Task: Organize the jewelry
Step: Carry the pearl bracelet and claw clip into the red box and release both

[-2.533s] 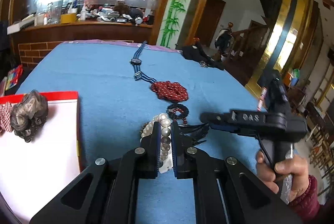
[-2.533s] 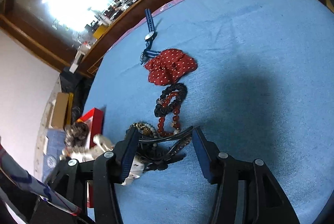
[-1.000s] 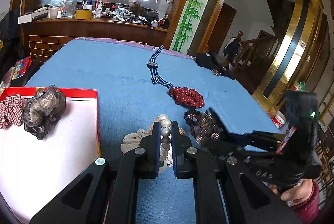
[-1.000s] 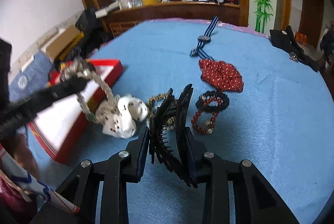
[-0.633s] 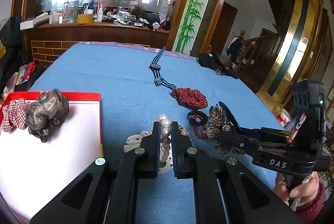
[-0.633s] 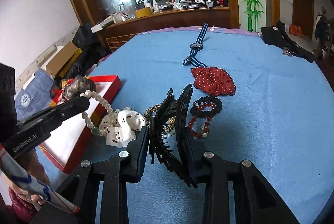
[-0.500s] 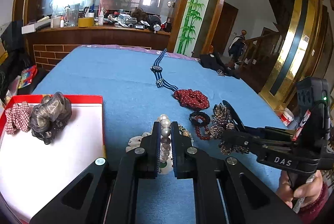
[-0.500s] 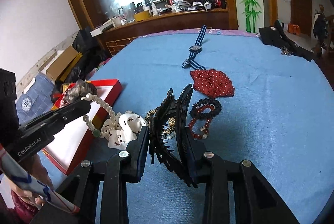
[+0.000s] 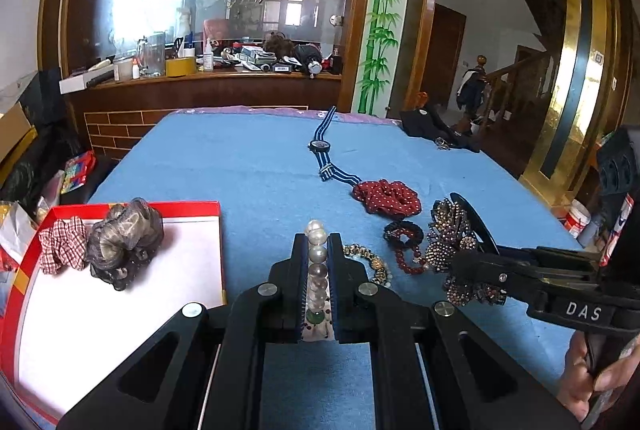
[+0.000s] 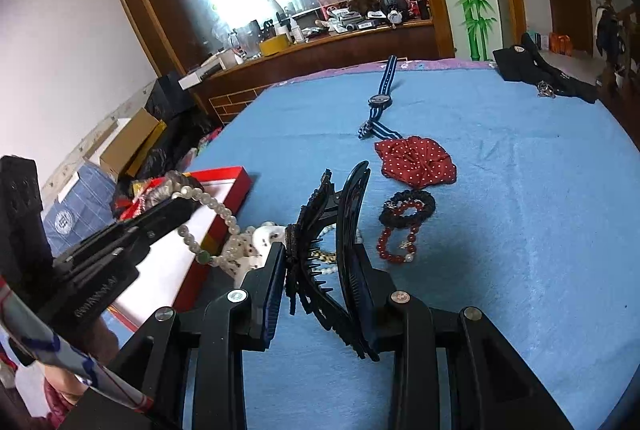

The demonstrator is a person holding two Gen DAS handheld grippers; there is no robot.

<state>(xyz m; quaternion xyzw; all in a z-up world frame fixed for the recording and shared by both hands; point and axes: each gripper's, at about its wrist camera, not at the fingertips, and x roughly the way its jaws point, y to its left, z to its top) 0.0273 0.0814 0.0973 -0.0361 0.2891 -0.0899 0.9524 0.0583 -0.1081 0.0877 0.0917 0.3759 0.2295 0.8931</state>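
My left gripper (image 9: 317, 250) is shut on a pearl bead bracelet (image 9: 316, 262) and holds it above the blue table. The bracelet also shows in the right wrist view (image 10: 208, 213), hanging from the left gripper (image 10: 176, 207). My right gripper (image 10: 320, 262) is shut on a black beaded hair claw clip (image 10: 340, 230), lifted off the table. The clip also shows in the left wrist view (image 9: 456, 242). A red tray (image 9: 120, 207) with a white floor lies at the left and holds a checked scrunchie (image 9: 62, 246) and a grey hair piece (image 9: 124, 242).
On the blue cloth (image 9: 248, 165) lie a striped-band watch (image 9: 322, 147), a red dotted scrunchie (image 9: 386, 195), a dark bead bracelet with red beads (image 9: 404, 242), a gold bead chain (image 9: 368, 258) and a white spotted scrunchie (image 10: 256, 242). A black pouch (image 9: 436, 127) lies far right.
Both grippers have risen a little with their loads. The tray has drifted towards the middle of the left wrist view. The spotted scrunchie is now mostly hidden under my left gripper.
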